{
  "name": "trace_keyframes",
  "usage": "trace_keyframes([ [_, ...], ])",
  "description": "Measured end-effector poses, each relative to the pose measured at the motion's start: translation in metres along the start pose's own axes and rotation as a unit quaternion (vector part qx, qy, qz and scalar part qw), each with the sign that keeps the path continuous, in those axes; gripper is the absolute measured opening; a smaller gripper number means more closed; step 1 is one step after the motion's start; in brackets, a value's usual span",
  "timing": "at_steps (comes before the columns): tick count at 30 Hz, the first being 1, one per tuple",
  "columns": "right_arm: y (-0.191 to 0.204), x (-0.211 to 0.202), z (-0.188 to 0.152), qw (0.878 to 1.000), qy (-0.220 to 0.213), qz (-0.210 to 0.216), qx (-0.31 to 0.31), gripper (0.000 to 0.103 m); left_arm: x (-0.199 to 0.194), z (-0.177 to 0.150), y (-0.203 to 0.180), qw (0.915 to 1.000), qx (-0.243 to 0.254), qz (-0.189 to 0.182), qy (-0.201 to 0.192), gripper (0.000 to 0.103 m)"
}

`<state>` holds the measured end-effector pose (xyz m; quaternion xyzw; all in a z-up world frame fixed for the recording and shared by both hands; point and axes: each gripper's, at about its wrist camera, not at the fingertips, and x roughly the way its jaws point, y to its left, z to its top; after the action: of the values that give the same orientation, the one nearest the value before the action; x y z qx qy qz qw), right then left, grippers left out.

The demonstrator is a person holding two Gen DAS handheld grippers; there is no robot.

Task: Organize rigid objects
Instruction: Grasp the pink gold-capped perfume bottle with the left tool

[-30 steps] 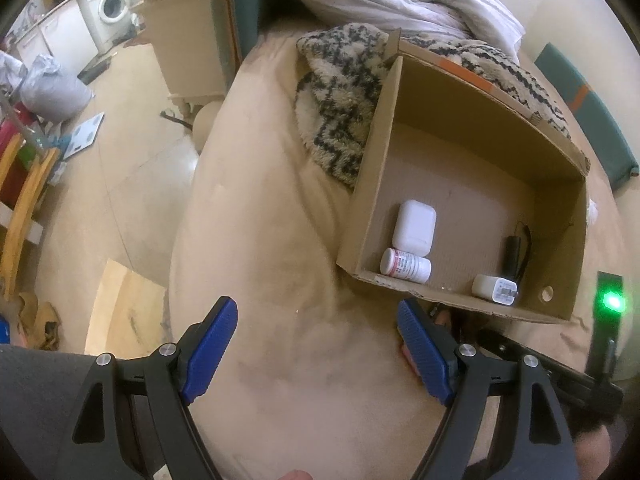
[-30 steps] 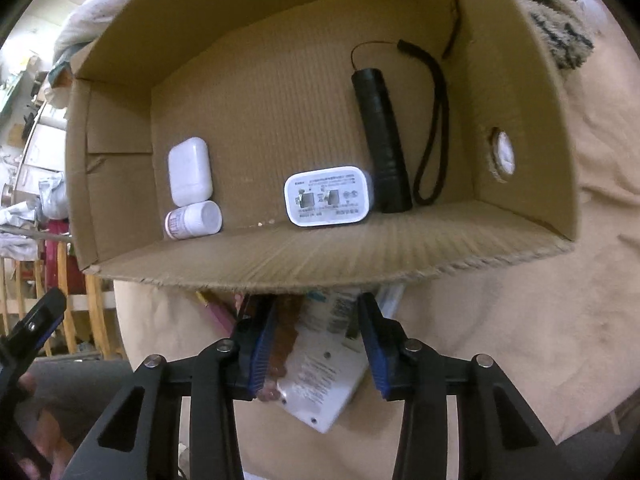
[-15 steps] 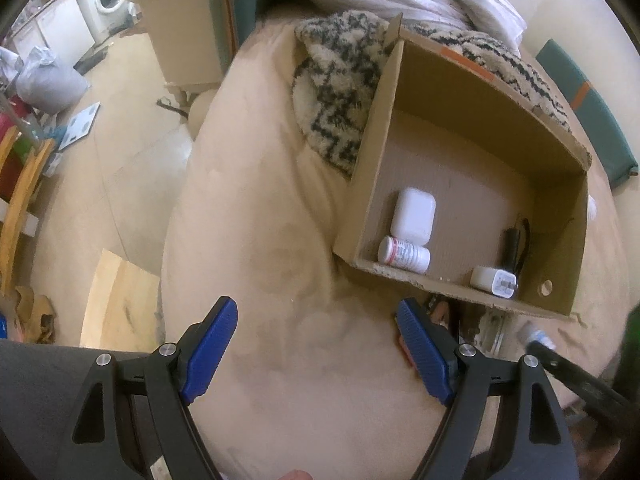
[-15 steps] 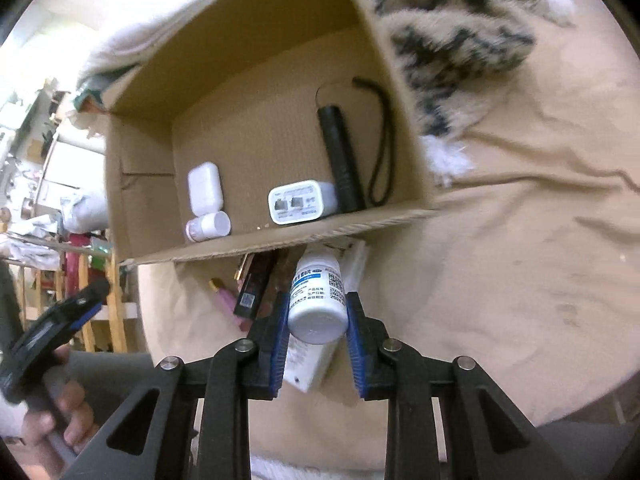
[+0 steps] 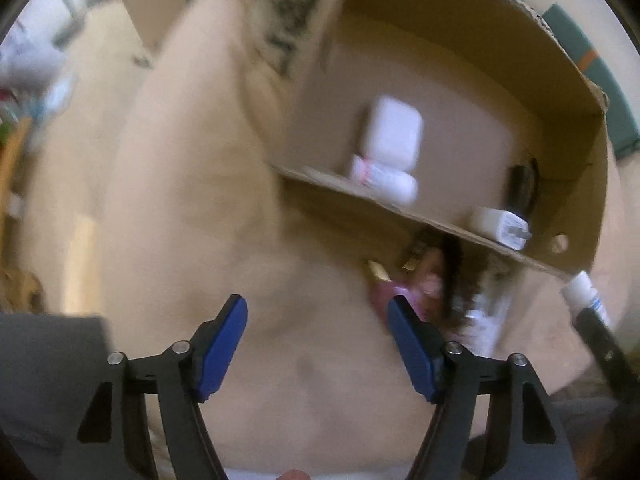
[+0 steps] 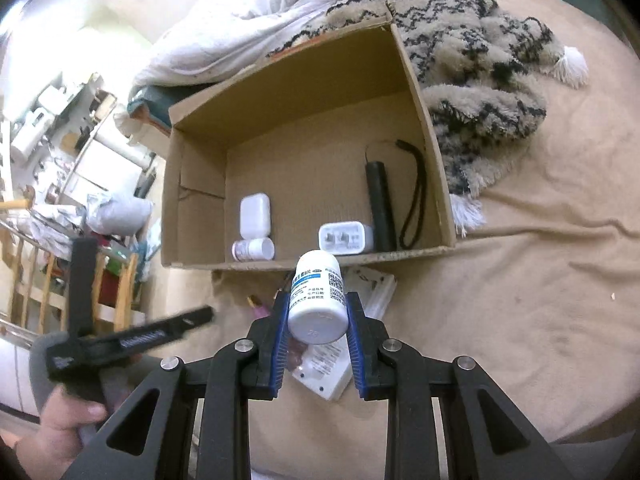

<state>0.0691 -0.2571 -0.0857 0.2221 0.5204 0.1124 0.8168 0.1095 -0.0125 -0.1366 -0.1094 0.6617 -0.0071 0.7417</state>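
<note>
**White pill bottle pinched in the right tongs, just in front of a cardboard box on a bed**

The right tongs [image 6: 318, 320] are closed on a white pill bottle [image 6: 318, 300] with a blue-striped label. The blue pads press its two sides, and its flat end faces the camera. The bottle sits up off the beige bedcover [image 6: 520, 300], in front of the near wall of an open cardboard box [image 6: 192, 184].

Inside the box, along that near wall, lie a small white bottle with a pink label [image 6: 253, 249], a white case [image 6: 255, 216] touching it, a white charger plug [image 6: 346, 238], and a black flashlight [image 6: 380, 204] with a looped cord. A black-and-cream patterned blanket [image 6: 480, 80] lies against the box's right wall.

On the bedcover just outside the box, below the held bottle, lie a flat white packet [image 6: 324, 372] and a few small items, one of them pink [image 6: 258, 310].

The left tongs [image 5: 318, 344] stand spread apart with nothing between them, and their jaws have just been closing. They hang over bare bedcover beside the pile of small items, and the pink one lies just past the right pad. This view is blurred. A hand [image 6: 60, 432] grips the left tongs' handle at the lower left of the right wrist view.
</note>
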Motion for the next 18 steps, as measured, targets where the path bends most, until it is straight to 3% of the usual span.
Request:
trace_keyframes([
  [2,-0.002,-0.001,0.000,1.000,-0.002,0.007,0.006,0.028,0.013,0.003,-0.004,0.9990,-0.032,-0.020,0.026,0.057],
  [10,-0.011,-0.008,0.002,0.999,-0.003,0.038,0.026,0.028,0.045,0.009,-0.026,0.9966,-0.060,-0.018,0.054,0.054],
  [12,-0.009,-0.009,0.003,0.999,-0.005,0.045,0.028,0.028,0.050,0.009,-0.031,0.9963,-0.059,-0.023,0.059,0.045],
  [14,-0.009,-0.009,0.004,0.998,-0.007,0.051,0.029,0.028,0.050,0.008,-0.032,0.9964,-0.057,-0.024,0.058,0.026],
  [18,-0.009,-0.011,0.005,0.998,-0.009,0.059,0.031,0.028,0.051,0.007,-0.031,0.9968,-0.044,-0.027,0.061,0.023],
])
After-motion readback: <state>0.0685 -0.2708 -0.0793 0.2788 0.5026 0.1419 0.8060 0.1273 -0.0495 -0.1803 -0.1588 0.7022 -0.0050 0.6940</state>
